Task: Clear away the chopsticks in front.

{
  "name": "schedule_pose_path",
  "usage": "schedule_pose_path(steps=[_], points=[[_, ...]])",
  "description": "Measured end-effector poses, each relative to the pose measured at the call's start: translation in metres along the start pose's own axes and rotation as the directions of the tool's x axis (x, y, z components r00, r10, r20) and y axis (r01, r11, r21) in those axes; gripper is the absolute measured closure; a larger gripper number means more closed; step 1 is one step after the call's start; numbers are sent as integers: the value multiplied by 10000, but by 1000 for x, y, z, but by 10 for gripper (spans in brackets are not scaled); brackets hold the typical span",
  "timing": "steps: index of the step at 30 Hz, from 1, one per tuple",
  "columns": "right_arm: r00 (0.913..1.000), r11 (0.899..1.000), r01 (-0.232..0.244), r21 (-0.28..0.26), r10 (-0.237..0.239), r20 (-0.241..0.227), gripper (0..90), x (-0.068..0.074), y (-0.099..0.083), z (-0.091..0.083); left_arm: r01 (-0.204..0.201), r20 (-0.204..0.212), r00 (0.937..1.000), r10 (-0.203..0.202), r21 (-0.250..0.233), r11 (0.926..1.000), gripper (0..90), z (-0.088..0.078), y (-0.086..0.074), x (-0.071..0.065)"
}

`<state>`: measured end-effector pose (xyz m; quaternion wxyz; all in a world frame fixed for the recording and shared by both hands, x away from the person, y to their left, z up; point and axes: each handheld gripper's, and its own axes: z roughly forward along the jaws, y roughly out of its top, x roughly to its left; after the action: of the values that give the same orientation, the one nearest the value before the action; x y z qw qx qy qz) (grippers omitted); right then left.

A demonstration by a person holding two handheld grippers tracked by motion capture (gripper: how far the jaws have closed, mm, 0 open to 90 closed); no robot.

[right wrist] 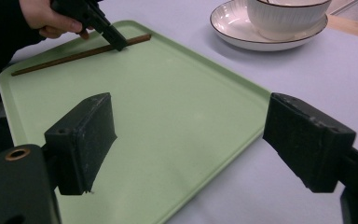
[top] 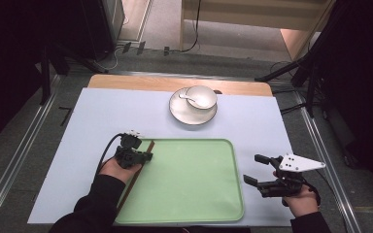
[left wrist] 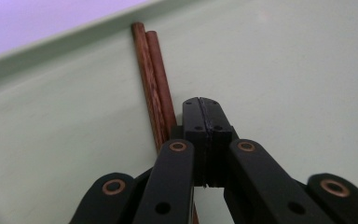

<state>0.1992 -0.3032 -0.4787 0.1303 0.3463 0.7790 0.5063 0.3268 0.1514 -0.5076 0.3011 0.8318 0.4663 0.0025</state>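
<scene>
- The left hand-held gripper (top: pixel 146 156), at the lower left of the high view, points its black jaws down onto the left edge of the pale green, rounded-corner plastic tray (top: pixel 199 194).
- In the left gripper view its jaws are pressed together with nothing between them; the pair of dark brown wooden chopsticks (left wrist: pixel 154 79) lies just to the left of the tips, touching or almost touching them, and is not pinched.
- The chopsticks lie side by side along the tray's left rim, running from the centre left of the high view down toward the lower left, with a black sleeve beside them.
- In the right gripper view the chopsticks run across the upper left, with the left hand-held gripper's tips resting at them.
- The right hand-held gripper (top: pixel 253 170), at the lower right of the high view, stands spread wide and holds nothing, just beside the tray's right rim over the pale blue-white desk (top: pixel 102 111) cover.
- A white ceramic bowl (top: pixel 201 96) with a white spoon (top: pixel 187 98) in it sits on a white dark-rimmed saucer (top: pixel 184 115) at the upper centre, well apart from the tray.
</scene>
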Motion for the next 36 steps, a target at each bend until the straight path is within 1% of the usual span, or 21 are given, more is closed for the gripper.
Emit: schedule_pose_path(steps=[2, 4, 6, 9, 11, 14, 16, 18, 19, 20, 21, 22, 23, 24, 26, 27, 29, 33, 34, 36], points=[[10000, 10000, 16, 7, -16, 0, 171, 0, 0, 0, 19, -77, 10000, -18, 16, 10000, 900, -4, -2, 5], [10000, 10000, 9, 9, -9, 4, 171, 0, 0, 0, 32, -257, 9997, -32, -13, 10000, 900, -7, -4, 9], [10000, 10000, 14, 2, -14, -1, 171, 0, 0, 1, 193, -103, 9998, -193, -51, 9998, 900, -9, -5, 14], [10000, 10000, 14, -6, -14, -16, 172, 0, 0, 1, 252, 92, 9996, -251, -123, 9996, 897, -9, -6, 16], [10000, 10000, -16, -12, 15, -22, 171, 0, 0, 1, 135, 191, 9997, -133, -110, 9998, 868, -10, -6, 16], [10000, 10000, -51, -39, 51, 16, 172, -1, -1, 0, 118, 433, 9990, -111, -153, 9998, 801, -13, -6, 17], [10000, 10000, -51, -41, 51, 9, 172, -1, -1, 0, 68, 517, 9986, -55, -238, 9997, 762, -18, -5, 18], [10000, 10000, -55, -41, 55, -11, 172, -1, 0, 0, 88, 721, 9974, -67, -300, 9995, 696, -23, -4, 20], [10000, 10000, -61, -28, 61, -20, 172, -1, 0, 0, 28, 732, 9973, -2, -360, 9993, 676, -26, -4, 21], [10000, 10000, -62, -12, 62, -35, 172, -1, 0, 1, -13, 834, 9965, 46, -400, 9992, 649, -30, -4, 22], [10000, 10000, -58, -30, 58, -63, 172, -1, -1, 1, -92, 790, 9968, 128, -457, 9989, 610, -34, -4, 22], [10000, 10000, -58, -18, 58, -69, 172, -1, -1, 1, -178, 810, 9965, 224, -572, 9982, 597, -38, -5, 22], [9999, 10000, -63, -16, 63, -86, 172, -1, -1, 1, -218, 942, 9951, 285, -716, 9972, 574, -42, -6, 23], [9999, 10000, -91, 5, 91, -102, 172, -1, -1, 1, -244, 966, 9948, 325, -837, 9962, 541, -46, -7, 23], [9999, 10000, -81, 34, 82, -128, 172, -1, -1, 1, -416, 986, 9939, 503, -887, 9952, 501, -52, -10, 25], [9999, 9999, -99, 40, 100, -126, 171, -1, -1, 1, -530, 921, 9938, 617, -938, 9942, 496, -55, -12, 25], [9999, 9999, -101, 27, 101, -135, 172, -1, -1, 1, -580, 920, 9935, 668, -957, 9937, 470, -60, -15, 25], [9999, 10000, -67, 69, 68, -155, 172, -1, -1, 1, -958, 941, 9897, 1076, -1221, 9879, 439, -72, -22, 23], [9998, 9999, -86, 62, 87, -171, 172, -1, -1, 1, -1093, 808, 9894, 1204, -1296, 9855, 428, -75, -23, 22], [9998, 9999, -113, 32, 113, -176, 171, -1, -1, 1, -1231, 662, 9888, 1338, -1463, 9816, 415, -82, -27, 22]])
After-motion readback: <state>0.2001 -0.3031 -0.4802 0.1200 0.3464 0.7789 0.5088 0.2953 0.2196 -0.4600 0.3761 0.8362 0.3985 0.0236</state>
